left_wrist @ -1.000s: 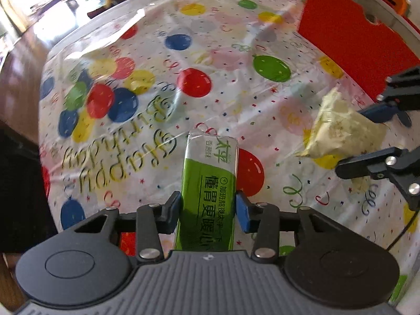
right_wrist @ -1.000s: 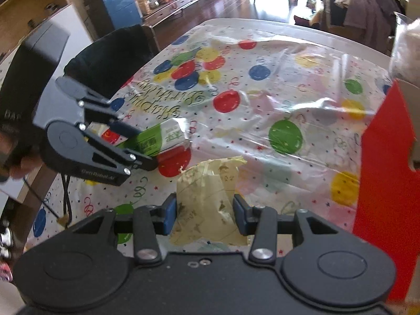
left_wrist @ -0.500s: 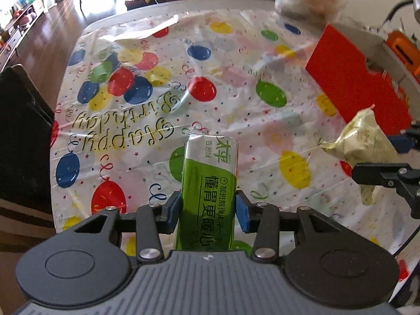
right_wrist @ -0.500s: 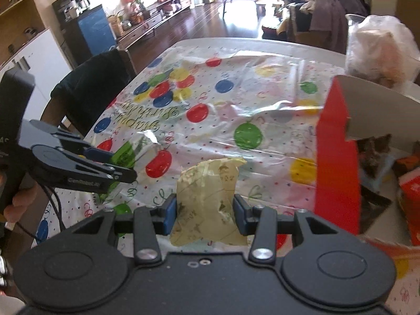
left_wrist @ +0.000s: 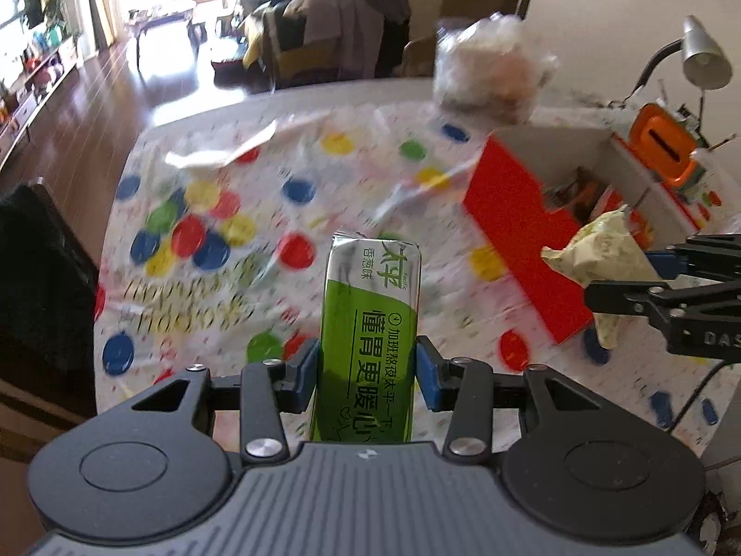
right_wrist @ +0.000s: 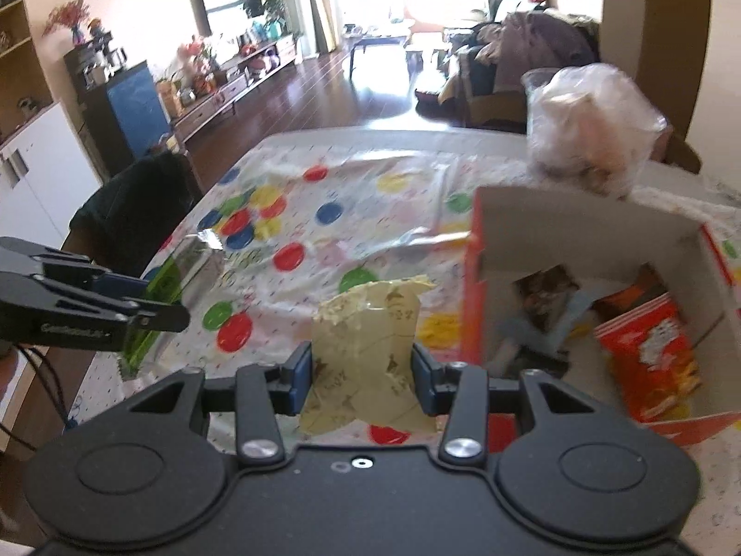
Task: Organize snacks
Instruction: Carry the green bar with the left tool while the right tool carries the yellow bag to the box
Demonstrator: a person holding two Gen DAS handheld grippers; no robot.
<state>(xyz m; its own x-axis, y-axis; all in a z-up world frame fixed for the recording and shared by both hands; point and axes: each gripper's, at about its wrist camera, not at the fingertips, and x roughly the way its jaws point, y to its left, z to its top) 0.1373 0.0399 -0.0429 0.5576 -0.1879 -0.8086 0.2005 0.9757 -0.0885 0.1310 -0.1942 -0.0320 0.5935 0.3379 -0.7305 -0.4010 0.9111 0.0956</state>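
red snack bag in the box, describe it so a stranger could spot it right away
Find the open cardboard box with red outer walls at the right side of the balloon-print tablecloth. Inside, against its right wall, leans a glossy red-orange snack bag. It is the brightest pack there; its neighbours are darker.

The cracker pack [left_wrist: 370, 324] is clamped in the left gripper [left_wrist: 368, 373], above the tablecloth [left_wrist: 278, 194]. To its right, the crumpled packet [right_wrist: 366, 352] is held by the right gripper [right_wrist: 361, 382], with the open box [right_wrist: 602, 250] ahead-right, snack bags [right_wrist: 648, 352] inside.
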